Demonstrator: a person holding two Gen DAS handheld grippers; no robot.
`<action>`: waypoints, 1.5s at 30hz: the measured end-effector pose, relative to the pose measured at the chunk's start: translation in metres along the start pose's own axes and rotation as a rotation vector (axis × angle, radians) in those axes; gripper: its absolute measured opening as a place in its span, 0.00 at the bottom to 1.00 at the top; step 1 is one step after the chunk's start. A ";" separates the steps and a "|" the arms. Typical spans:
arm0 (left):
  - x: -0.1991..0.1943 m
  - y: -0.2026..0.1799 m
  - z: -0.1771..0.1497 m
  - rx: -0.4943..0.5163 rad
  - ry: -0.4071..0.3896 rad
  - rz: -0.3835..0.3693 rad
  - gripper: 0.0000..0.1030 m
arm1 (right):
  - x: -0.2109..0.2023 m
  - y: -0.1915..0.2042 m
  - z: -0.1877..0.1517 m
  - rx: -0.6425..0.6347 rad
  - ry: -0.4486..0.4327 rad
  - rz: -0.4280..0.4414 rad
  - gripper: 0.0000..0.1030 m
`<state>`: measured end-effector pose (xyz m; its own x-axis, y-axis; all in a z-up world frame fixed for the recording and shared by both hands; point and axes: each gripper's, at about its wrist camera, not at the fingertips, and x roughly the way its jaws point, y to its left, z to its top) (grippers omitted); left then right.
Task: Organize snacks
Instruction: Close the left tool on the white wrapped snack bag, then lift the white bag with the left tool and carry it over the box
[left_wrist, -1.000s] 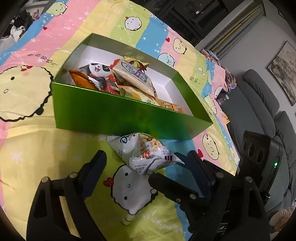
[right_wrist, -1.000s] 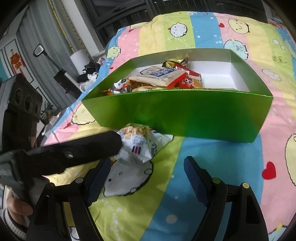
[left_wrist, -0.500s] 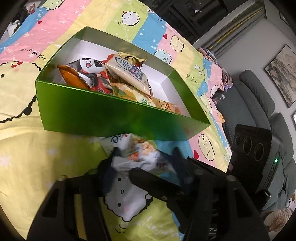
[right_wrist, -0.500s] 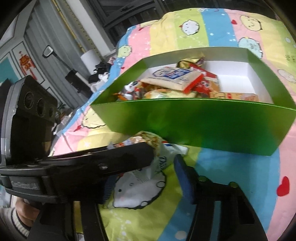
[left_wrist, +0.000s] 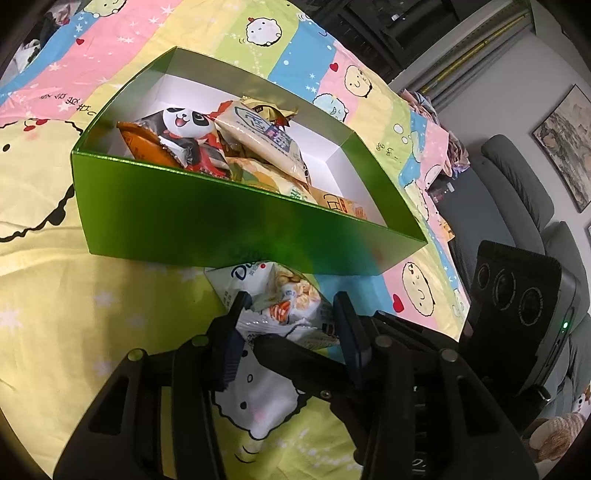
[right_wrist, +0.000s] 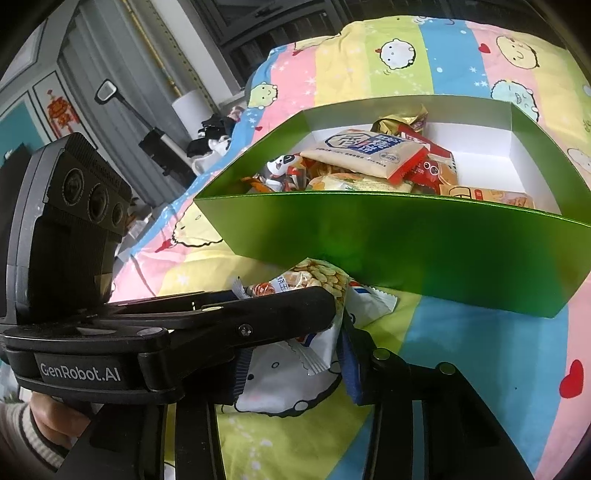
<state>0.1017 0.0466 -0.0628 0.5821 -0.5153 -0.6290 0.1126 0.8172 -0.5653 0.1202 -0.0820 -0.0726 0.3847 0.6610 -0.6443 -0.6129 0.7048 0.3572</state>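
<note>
Both grippers have closed in on the loose snack packet (left_wrist: 284, 306) over the past second, their fingers narrowed from a wide spread to a pinch. That glossy, crinkled white plastic pouch, printed with pale round crackers and blue lettering, lies on the bed's quilt (left_wrist: 55, 332) just in front of the green box (left_wrist: 221, 229), one corner tucked against the box's near wall. Seen from the left wrist, the left gripper (left_wrist: 291, 328) has its two ribbed blue pads pressed to either side of the packet. From the right wrist, the right gripper (right_wrist: 295, 354) shows its own two blue-padded fingers (right_wrist: 349, 365) bracketing the packet's lower serrated edge, though the left gripper's black body crosses in front and hides the left pad's contact. One shallow rectangular box, metallic green outside and plain white inside, holds a heap of at least six wrappers: a panda-printed packet (left_wrist: 181, 122), a cream pouch with blue characters (right_wrist: 365, 153), gold foil, red, orange and pale yellow. Soft cotton quilt, striped pink, yellow, blue and green, carries cartoon faces, hearts and stars.
</note>
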 end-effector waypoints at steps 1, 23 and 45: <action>0.000 -0.001 0.000 0.002 0.000 0.002 0.44 | 0.000 0.000 0.000 -0.001 -0.001 -0.001 0.42; -0.017 -0.017 -0.008 0.049 -0.011 0.030 0.43 | -0.021 0.016 -0.007 -0.004 -0.025 0.005 0.42; -0.078 -0.066 -0.024 0.144 -0.108 0.014 0.43 | -0.088 0.061 -0.012 -0.089 -0.129 -0.026 0.42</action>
<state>0.0295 0.0263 0.0106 0.6669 -0.4790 -0.5707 0.2134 0.8567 -0.4697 0.0405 -0.1004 -0.0025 0.4829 0.6743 -0.5586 -0.6581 0.7003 0.2764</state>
